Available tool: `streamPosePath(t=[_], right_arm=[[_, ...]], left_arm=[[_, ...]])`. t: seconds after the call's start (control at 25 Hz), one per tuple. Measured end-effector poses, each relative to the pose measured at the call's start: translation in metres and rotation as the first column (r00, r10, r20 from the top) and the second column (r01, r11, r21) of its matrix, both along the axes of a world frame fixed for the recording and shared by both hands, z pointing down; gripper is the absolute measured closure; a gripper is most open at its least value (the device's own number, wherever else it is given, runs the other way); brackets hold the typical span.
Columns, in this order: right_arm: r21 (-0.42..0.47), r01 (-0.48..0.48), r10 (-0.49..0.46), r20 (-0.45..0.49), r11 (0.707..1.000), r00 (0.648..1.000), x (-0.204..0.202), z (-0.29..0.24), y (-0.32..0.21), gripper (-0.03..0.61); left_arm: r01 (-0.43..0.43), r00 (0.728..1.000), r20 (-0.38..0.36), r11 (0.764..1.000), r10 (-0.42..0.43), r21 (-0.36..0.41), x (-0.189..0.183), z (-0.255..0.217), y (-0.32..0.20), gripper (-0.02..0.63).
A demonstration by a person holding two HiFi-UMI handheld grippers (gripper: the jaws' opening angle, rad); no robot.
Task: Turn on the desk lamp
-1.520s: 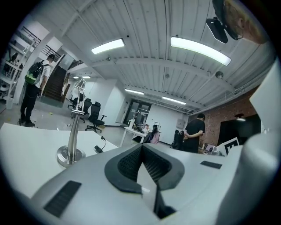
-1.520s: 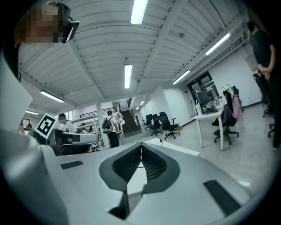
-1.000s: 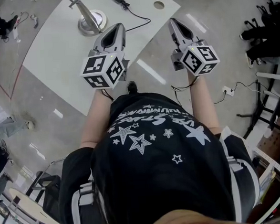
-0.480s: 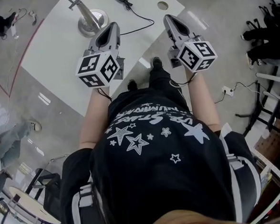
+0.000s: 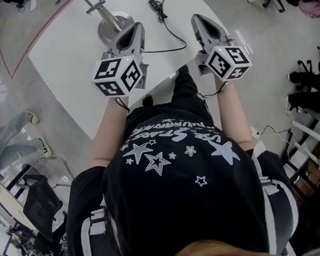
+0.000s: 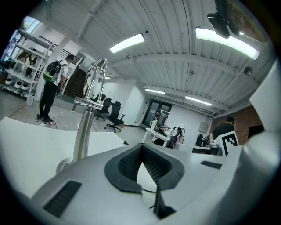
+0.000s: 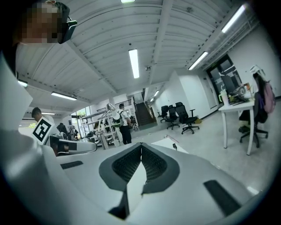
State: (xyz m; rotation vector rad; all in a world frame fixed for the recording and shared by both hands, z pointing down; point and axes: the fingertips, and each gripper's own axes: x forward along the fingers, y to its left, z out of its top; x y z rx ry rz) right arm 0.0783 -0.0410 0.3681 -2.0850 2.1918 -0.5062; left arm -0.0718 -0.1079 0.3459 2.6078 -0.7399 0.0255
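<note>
The desk lamp stands at the far side of the white table (image 5: 62,55), with a round metal base (image 5: 112,24) and a steel pole (image 5: 94,2). Its head is out of view. From the base a black cable (image 5: 172,33) runs to an inline switch (image 5: 156,4). My left gripper (image 5: 137,26) is shut and empty, its tip just right of the base. In the left gripper view the pole (image 6: 83,132) rises left of that gripper's tip (image 6: 141,146). My right gripper (image 5: 196,18) is also shut and empty, to the right of the cable; its tip (image 7: 141,146) points past the table.
The table's near edge lies under my forearms. On the floor are a power strip and cable (image 5: 257,132) at the right. A bystander's legs (image 5: 13,146) show at the left. Office chairs (image 7: 182,117), desks and a standing person (image 6: 50,90) are farther off.
Both grippers have moved forward over the table. The left tip now sits beside the lamp base, and the cable's switch lies between the two tips. Both stay shut.
</note>
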Motion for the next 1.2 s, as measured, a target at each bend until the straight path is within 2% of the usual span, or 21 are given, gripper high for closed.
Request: streamPosePath(t=[0.36, 0.68, 0.88, 1.04, 1.2], right_arm=[[0.023, 0.126, -0.127, 0.027, 0.992, 0.992, 0.064, -0.010, -0.060, 0.572], [0.026, 0.230, -0.231, 0.040, 0.973, 0.972, 0.097, -0.008, -0.096, 0.572], [0.039, 0.318, -0.319, 0.042, 0.947, 0.947, 0.102, -0.011, -0.127, 0.572], [0.033, 0.420, -0.421, 0.050, 0.907, 0.906, 0.093, -0.008, -0.154, 0.572], [0.032, 0.474, -0.475, 0.052, 0.880, 0.878, 0.086, -0.004, -0.175, 0.572]], left_arm=[[0.143, 0.989, 0.034, 0.990, -0.142, -0.011, 0.044, 0.000, -0.031, 0.606], [0.259, 0.964, 0.070, 0.965, -0.257, -0.034, 0.068, 0.012, -0.046, 0.606], [0.355, 0.933, 0.087, 0.934, -0.350, -0.045, 0.071, 0.022, -0.051, 0.606], [0.448, 0.892, 0.101, 0.892, -0.441, -0.055, 0.066, 0.026, -0.055, 0.606], [0.474, 0.879, 0.093, 0.878, -0.468, -0.070, 0.071, 0.033, -0.063, 0.606]])
